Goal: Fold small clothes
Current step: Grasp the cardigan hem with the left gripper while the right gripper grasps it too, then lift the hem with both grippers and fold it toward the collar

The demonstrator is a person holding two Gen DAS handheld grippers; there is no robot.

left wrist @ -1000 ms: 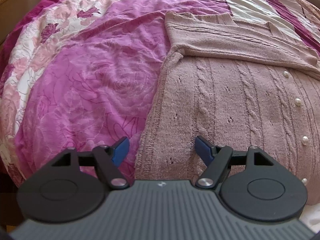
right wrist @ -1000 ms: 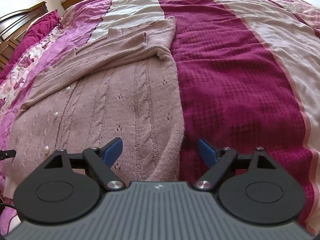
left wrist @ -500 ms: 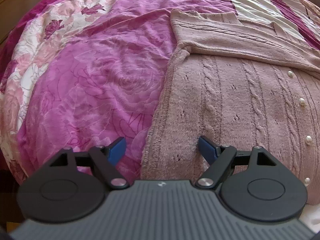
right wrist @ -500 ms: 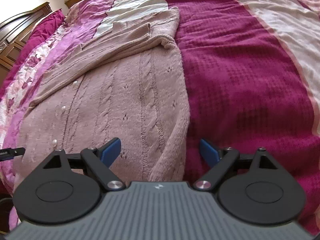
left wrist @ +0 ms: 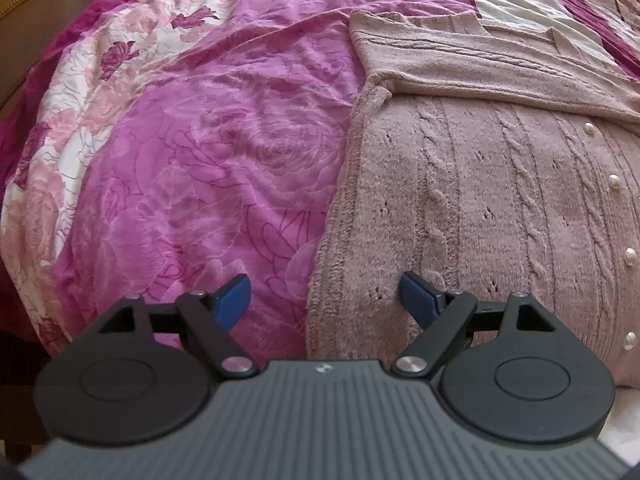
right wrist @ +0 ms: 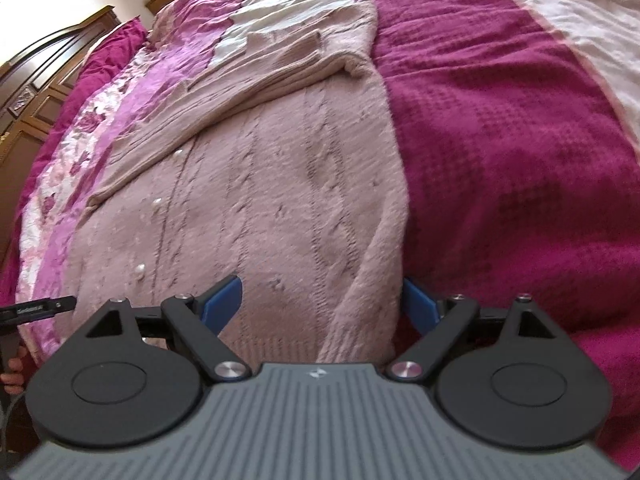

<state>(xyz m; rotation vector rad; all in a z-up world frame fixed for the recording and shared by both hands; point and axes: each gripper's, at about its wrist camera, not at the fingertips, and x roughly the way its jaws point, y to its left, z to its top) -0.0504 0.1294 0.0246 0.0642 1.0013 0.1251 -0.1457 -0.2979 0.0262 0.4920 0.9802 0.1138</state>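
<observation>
A dusty-pink cable-knit cardigan point(left wrist: 480, 200) with pearl buttons lies flat on the bed, both sleeves folded across its chest. My left gripper point(left wrist: 324, 296) is open and empty, low over the cardigan's near left corner, its jaws straddling the side edge. The cardigan also shows in the right wrist view point(right wrist: 280, 200). My right gripper point(right wrist: 322, 300) is open and empty, low over the near right corner, its jaws straddling that side edge. The hem lies hidden under both gripper bodies.
The bedspread is pink and floral on the left point(left wrist: 180, 160), dark magenta point(right wrist: 500, 140) with cream stripes on the right. Dark wooden furniture point(right wrist: 36, 92) stands beyond the bed's left side. The left gripper's tip point(right wrist: 40, 306) shows at the right view's left edge.
Both grippers have moved down and closer to the cardigan's near corners. Both have stayed open. The cardigan has not moved.
</observation>
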